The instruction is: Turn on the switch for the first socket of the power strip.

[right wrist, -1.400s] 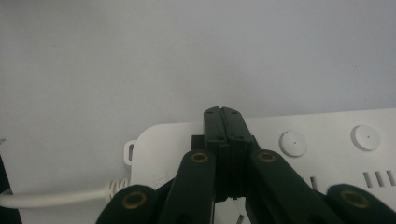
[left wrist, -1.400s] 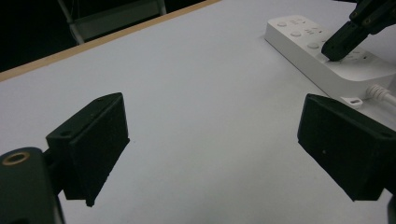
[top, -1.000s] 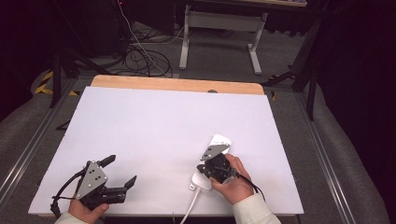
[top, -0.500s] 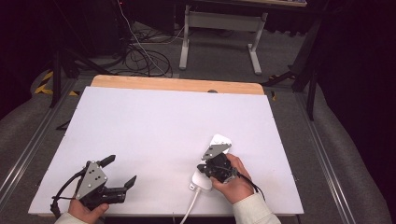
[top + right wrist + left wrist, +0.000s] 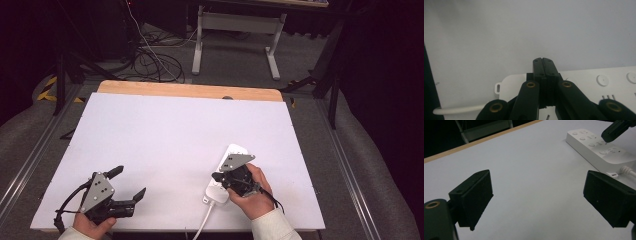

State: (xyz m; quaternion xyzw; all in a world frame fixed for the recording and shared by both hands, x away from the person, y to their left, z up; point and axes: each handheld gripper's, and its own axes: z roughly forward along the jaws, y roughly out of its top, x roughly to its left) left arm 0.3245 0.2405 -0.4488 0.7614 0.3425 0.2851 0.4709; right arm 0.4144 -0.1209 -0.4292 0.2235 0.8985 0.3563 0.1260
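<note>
- The white power strip (image 5: pixel 223 175) lies on the white surface (image 5: pixel 165 140), toward its near right part, with its long axis running away from the person and tilted a little to the right.
- Its white cable (image 5: pixel 200 227) leaves the near end and runs off the near edge of the surface.
- The right claw (image 5: pixel 218 176) is over the near half of the strip, its jaws pressed flat together with nothing between them (the right gripper view shows the two black pads meeting with no gap).
- In the left gripper view the right claw's tip (image 5: pixel 615 130) is right at the strip's top face among the round buttons and sockets; whether it touches I cannot tell.
- The left claw (image 5: pixel 131 183) hovers at the near left of the surface, well apart from the strip, jaws spread wide and holding nothing.
- A strip of bare wood (image 5: pixel 190 91) shows along the far edge of the surface.
</note>
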